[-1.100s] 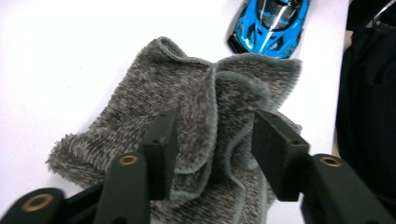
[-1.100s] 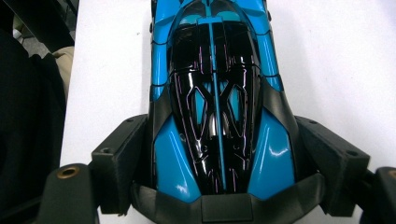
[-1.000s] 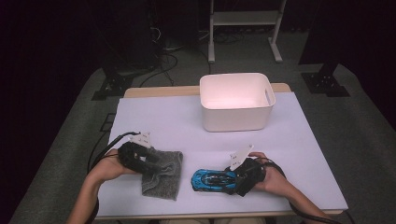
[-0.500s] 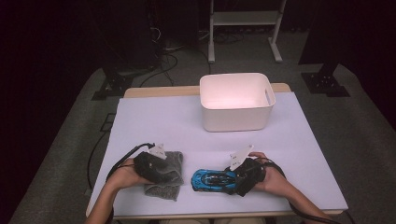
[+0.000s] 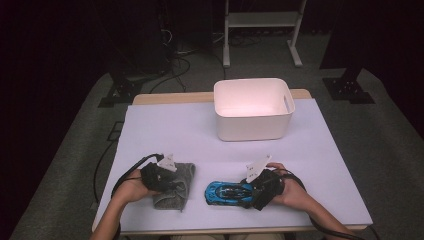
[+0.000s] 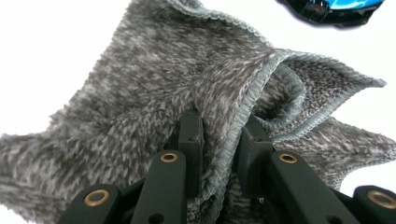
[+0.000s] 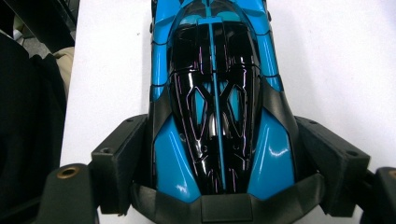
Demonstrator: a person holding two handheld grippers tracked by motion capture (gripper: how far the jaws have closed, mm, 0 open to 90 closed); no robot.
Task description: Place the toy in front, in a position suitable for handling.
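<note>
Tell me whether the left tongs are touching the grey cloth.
Touching. In the left gripper view, the left tongs have just been closing and now pinch a raised fold of the grey cloth between their pads.

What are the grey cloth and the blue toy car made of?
The cloth looks like soft microfibre or terry: fuzzy pile, stitched hem, folds easily. The toy car looks like hard glossy plastic, possibly painted metal: sharp highlights glint on its blue and black shell.

Toy car's (image 6: 334, 11) body cropped above.
</note>
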